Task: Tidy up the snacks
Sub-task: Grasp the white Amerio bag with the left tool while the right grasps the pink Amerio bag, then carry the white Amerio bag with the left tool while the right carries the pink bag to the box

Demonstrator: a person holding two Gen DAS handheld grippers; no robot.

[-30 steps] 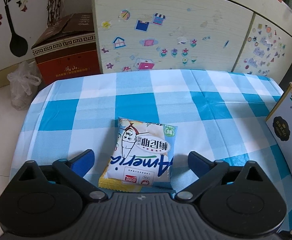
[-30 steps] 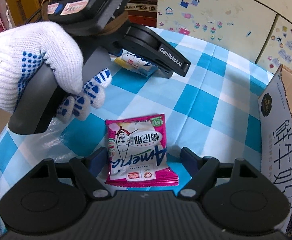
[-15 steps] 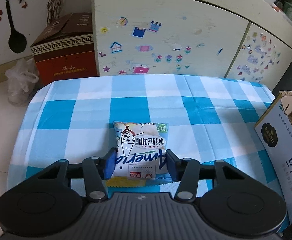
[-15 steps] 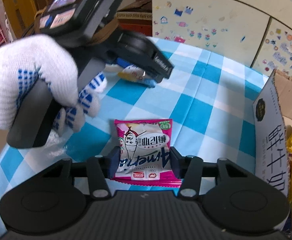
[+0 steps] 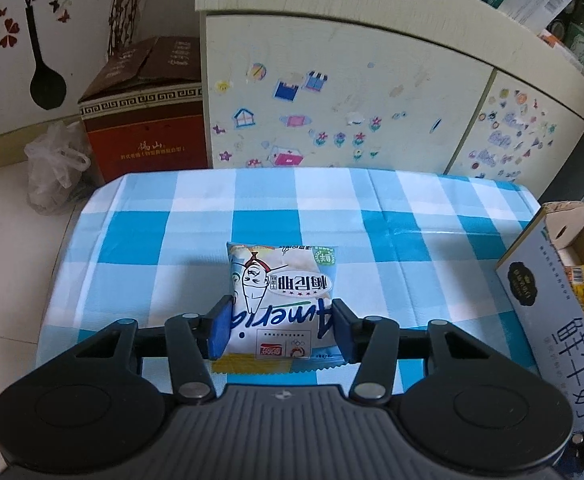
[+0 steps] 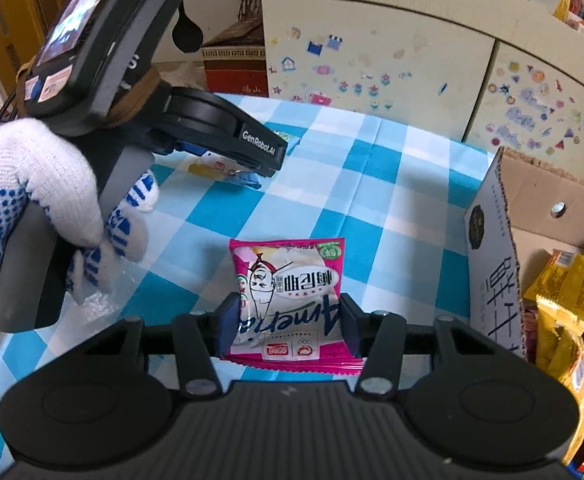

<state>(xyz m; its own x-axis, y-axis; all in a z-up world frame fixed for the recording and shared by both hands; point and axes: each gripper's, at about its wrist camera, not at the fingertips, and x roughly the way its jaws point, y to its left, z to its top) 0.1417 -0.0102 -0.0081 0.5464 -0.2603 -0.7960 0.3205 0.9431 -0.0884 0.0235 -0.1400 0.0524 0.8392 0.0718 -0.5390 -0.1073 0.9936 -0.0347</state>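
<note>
Glossy foil snack packet (image 6: 288, 300), corrugated cardboard box (image 6: 540, 184), knitted cotton glove (image 6: 32, 184).

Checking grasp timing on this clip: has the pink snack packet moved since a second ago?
Yes. The pink snack packet, gripped by the right gripper, now looks lifted off the checked tablecloth and sits nearer the cardboard box than before.

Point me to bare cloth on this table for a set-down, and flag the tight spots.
Free: the checked blue-and-white tablecloth from the white-and-yellow snack packet back to the stickered cream cabinet, and the strip left of that packet. Crowded: the right edge, by the open cardboard box of snacks, and around the pink snack packet near the white gloved left hand.
</note>
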